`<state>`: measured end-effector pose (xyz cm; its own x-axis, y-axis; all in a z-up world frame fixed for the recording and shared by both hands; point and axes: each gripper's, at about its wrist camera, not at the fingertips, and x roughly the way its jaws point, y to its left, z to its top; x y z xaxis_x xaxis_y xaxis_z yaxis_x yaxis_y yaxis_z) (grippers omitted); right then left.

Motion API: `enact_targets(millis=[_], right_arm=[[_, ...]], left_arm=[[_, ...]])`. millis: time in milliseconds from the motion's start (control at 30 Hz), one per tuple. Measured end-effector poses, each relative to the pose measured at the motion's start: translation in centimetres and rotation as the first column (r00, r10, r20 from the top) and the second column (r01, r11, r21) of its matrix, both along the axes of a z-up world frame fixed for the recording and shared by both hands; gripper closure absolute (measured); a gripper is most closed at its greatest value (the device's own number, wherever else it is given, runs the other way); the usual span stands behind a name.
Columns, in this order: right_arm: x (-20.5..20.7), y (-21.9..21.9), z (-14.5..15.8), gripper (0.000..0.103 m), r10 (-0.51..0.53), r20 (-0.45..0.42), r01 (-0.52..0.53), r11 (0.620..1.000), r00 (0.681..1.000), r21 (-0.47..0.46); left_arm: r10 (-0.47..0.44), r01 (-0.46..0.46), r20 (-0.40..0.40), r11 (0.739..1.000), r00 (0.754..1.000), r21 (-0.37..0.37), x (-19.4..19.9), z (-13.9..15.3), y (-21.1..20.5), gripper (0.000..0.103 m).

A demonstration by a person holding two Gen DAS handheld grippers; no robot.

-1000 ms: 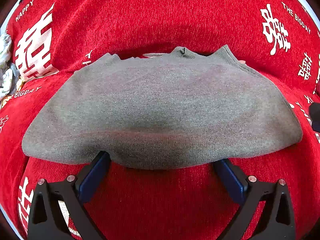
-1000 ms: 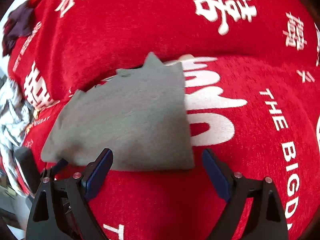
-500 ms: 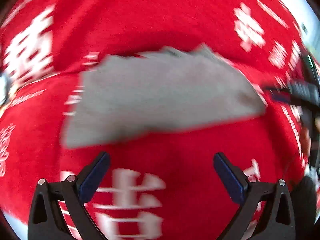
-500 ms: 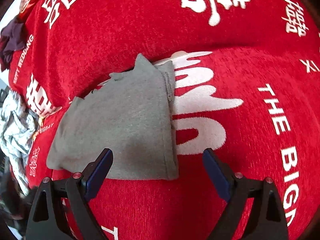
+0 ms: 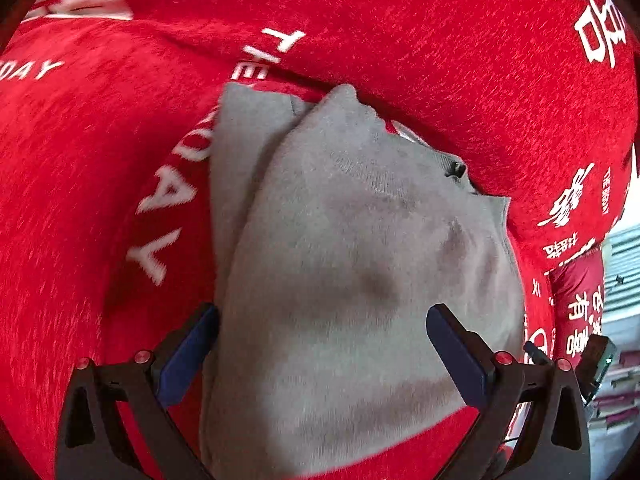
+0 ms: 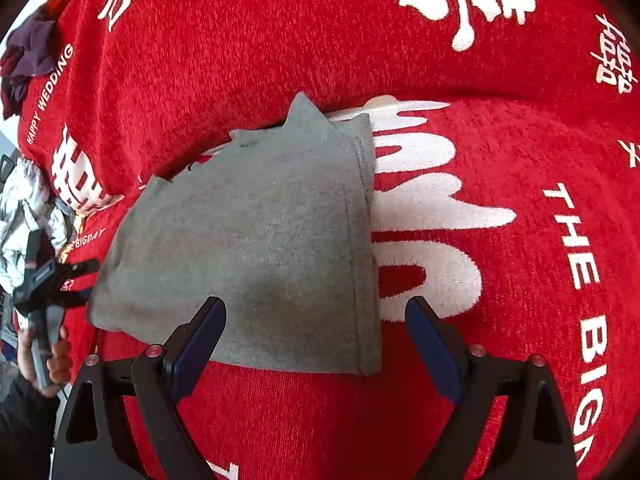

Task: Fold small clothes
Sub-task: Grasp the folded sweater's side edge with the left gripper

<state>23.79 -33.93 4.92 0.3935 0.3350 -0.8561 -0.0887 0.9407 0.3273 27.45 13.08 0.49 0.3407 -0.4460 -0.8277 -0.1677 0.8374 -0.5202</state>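
left claw (image 5: 322,350) wide, empty | right claw (image 6: 316,338) wide, empty | garment (image 6: 256,240) underside hidden

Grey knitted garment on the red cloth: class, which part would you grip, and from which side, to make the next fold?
Probably the hemmed edge of the grey garment, approached from its right side. That stitched edge lies straight and exposed on the red cloth, and the open right gripper already sits near it.
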Motion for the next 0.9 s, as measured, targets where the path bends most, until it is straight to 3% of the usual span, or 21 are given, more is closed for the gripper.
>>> enact_targets(millis=[167, 333, 433, 500, 567, 600, 633, 733, 900], right_arm=[[0.5, 1.9, 0.7, 0.01, 0.057, 0.041, -0.056, 0.998, 0.998, -0.034], [1.5, 3.4, 1.0, 0.01, 0.097, 0.061, -0.094, 0.994, 0.993, -0.047], [1.9, 3.9, 0.7, 0.01, 0.1, 0.055, -0.097, 0.994, 0.993, -0.051], [2.1, 4.1, 0.4, 0.01, 0.101, 0.048, -0.099, 0.994, 0.994, -0.05], [2.1, 4.3, 0.1, 0.01, 0.103, 0.041, -0.101, 0.994, 0.994, -0.048], [2.1, 4.4, 0.0, 0.01, 0.105, 0.039, -0.103, 0.993, 0.994, -0.049], [2.1, 4.5, 0.0, 0.01, 0.109, 0.041, -0.107, 0.993, 0.993, -0.052], [2.4, 4.8, 0.4, 0.01, 0.12, 0.062, -0.117, 0.992, 0.991, -0.057], [4.0, 5.9, 0.8, 0.01, 0.122, 0.084, -0.117, 0.991, 0.989, -0.064]], left_arm=[[-0.004, 0.003, 0.012, 0.997, 1.0, 0.072, 1.1, -0.5, -0.9, 0.0], [0.119, -0.117, -0.03, 0.99, 0.992, 0.08, 1.9, -0.8, -0.7, 0.0], [0.033, -0.02, -0.095, 0.991, 0.995, 0.135, 3.3, -1.0, -1.4, 0.0], [-0.053, 0.077, -0.116, 0.975, 0.992, 0.208, 4.4, -1.2, -2.5, 0.0], [-0.046, 0.068, -0.1, 0.97, 0.994, 0.232, 4.2, -0.6, -2.6, 0.022], [-0.029, 0.048, -0.086, 0.972, 0.996, 0.229, 3.9, 0.2, -2.4, 0.049], [0.002, 0.017, -0.079, 0.971, 0.997, 0.24, 3.5, 1.3, -2.0, 0.082], [0.015, -0.001, -0.06, 0.973, 0.998, 0.233, 3.1, 3.1, -1.3, 0.083], [-0.025, 0.037, -0.041, 0.943, 0.999, 0.331, 3.3, 4.5, -3.5, 0.084]])
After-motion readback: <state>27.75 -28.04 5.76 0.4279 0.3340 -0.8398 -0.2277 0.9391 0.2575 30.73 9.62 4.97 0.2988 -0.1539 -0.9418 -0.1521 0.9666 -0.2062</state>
